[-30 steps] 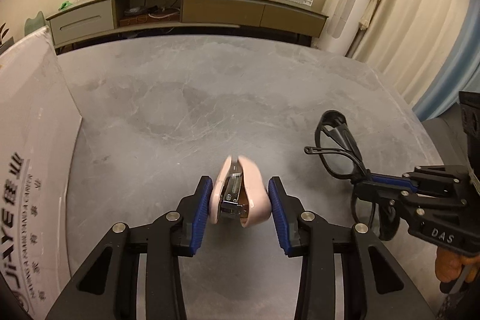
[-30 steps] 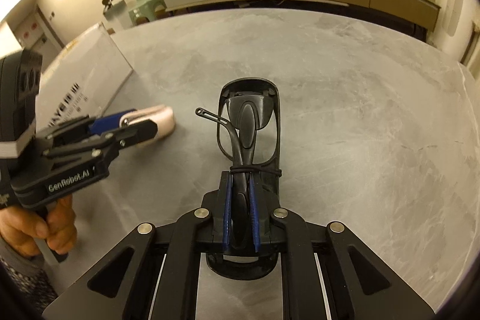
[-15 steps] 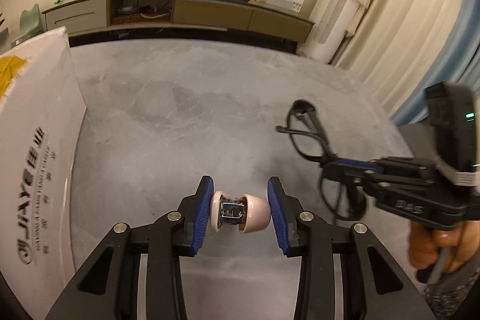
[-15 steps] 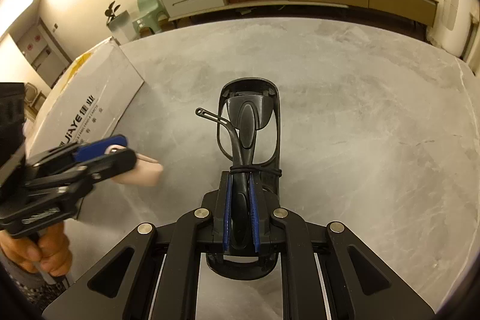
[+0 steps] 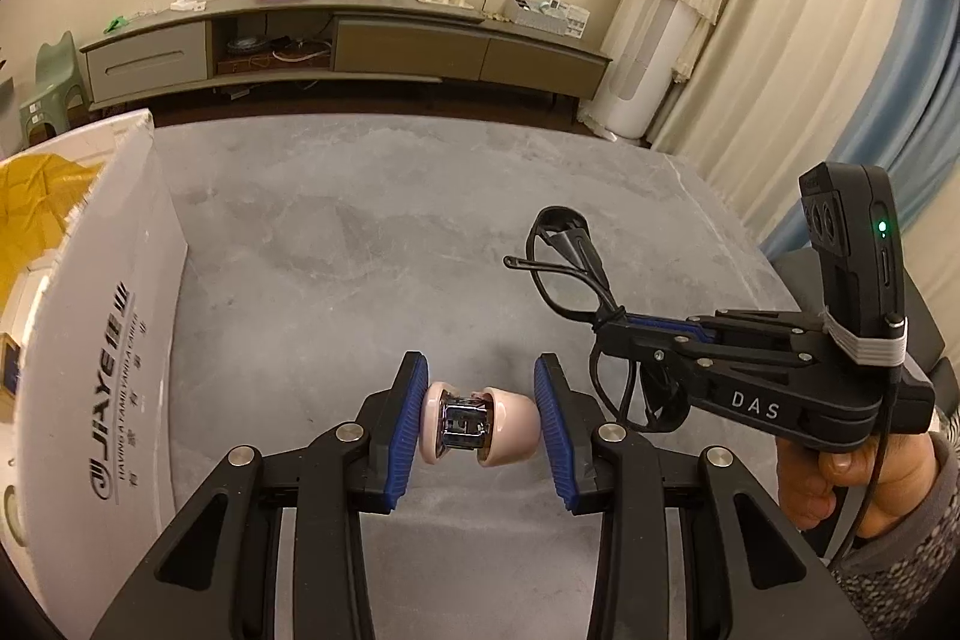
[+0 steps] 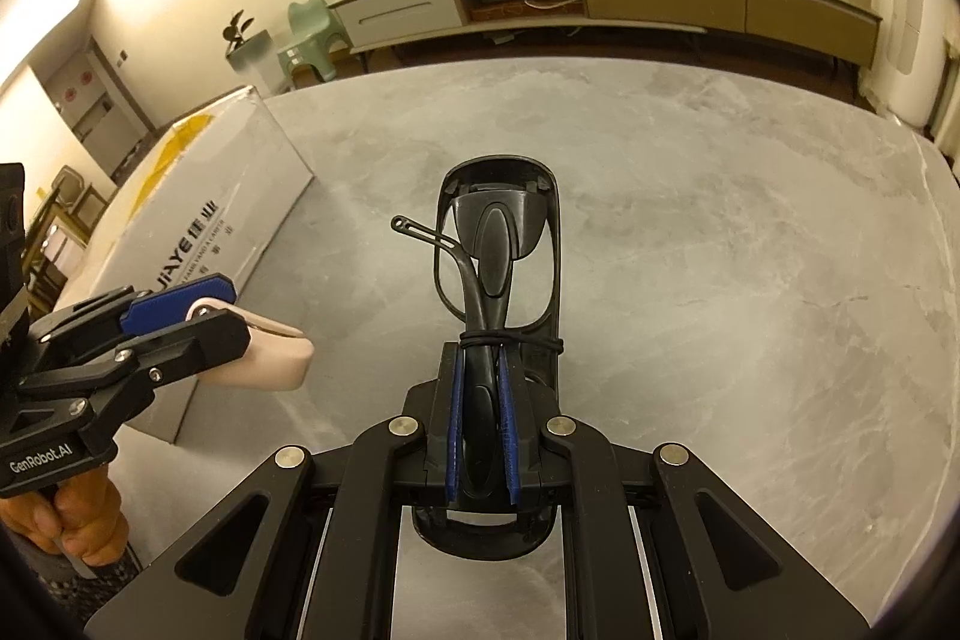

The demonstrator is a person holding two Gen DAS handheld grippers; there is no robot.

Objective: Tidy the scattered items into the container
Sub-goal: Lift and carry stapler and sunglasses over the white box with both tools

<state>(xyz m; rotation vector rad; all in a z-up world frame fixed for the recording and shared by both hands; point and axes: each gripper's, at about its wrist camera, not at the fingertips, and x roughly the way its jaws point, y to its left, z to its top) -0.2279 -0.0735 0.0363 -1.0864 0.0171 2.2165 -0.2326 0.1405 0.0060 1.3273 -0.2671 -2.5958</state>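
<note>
2 claws, left claw (image 5: 480,424) gripping stapler (image 5: 477,427), right claw (image 6: 480,436) gripping glasses (image 6: 498,244), beside box (image 5: 120,340).

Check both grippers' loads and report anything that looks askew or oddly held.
The pink stapler sits crosswise in the left gripper, its metal underside facing the camera. The black glasses in the right gripper are folded, bound with a thin band, one temple tip sticking out sideways. Neither looks damaged.

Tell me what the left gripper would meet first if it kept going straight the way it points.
Probably only bare grey tabletop. The left gripper, shut on the pink stapler, points past the white box on its left; depth is hard to judge.
</note>
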